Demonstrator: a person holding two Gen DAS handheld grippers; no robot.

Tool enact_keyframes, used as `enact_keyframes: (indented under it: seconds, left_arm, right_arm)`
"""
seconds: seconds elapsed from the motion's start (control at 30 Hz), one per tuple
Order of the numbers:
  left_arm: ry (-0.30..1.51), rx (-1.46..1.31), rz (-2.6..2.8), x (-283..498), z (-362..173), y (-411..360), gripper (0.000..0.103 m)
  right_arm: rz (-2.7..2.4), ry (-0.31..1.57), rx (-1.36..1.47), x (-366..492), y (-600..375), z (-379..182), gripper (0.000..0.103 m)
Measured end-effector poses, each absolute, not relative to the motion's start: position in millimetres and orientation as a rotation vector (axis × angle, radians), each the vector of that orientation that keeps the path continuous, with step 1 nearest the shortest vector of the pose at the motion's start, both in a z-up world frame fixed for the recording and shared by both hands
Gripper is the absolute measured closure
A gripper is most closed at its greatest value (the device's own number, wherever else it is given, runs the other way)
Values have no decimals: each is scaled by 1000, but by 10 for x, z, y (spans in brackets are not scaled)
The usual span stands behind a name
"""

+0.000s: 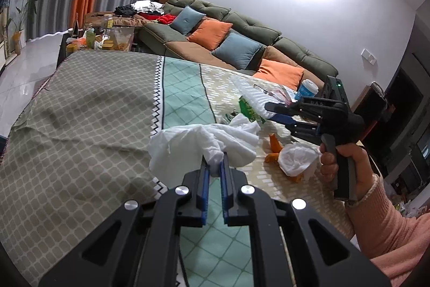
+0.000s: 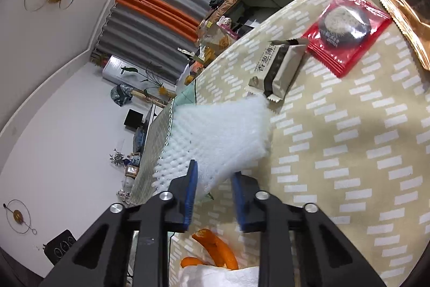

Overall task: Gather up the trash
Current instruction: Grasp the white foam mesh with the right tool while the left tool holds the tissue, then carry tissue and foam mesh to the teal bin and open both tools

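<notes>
We've got the left tongs (image 1: 214, 166) clenched on a bunched white tissue (image 1: 204, 144), lifted just over the patterned surface (image 1: 88, 104). Over on the right, the tongs (image 2: 213, 176) sit astride the near edge of the white foam net (image 2: 217, 133). Whether the pads (image 2: 189, 195) really bite it yet we can't quite tell; a gap shows on one side. Best to seat the foam deep between the pads before lifting, since it's springy and could slip out. We'd raise it slowly and keep clear of the orange peel (image 2: 215, 246) just below. Beyond it, the grey wrapper (image 2: 279, 69) and red packet (image 2: 346, 31) wait.
</notes>
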State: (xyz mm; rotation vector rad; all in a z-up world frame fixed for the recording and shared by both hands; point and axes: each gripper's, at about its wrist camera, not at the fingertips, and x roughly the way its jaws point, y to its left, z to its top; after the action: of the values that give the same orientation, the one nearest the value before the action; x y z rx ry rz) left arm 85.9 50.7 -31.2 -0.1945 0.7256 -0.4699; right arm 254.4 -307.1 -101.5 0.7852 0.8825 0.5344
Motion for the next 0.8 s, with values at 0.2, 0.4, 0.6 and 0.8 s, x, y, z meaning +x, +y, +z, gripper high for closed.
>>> enact_keyframes:
  seconds: [0.2, 0.4, 0.6, 0.8]
  left_arm:
    - [714, -187, -450, 792, -288, 573, 94]
    - [690, -191, -434, 702, -215, 662, 94]
    - [668, -188, -416, 603, -157, 756, 94]
    - [652, -191, -393, 507, -113, 874, 94]
  right_arm:
    - [556, 814, 683, 2396, -2955, -753, 89]
    - [583, 729, 566, 2185, -2796, -442, 90]
    - [604, 654, 467, 1968, -2657, -199, 90]
    - [650, 631, 399, 1833, -2490, -102, 90]
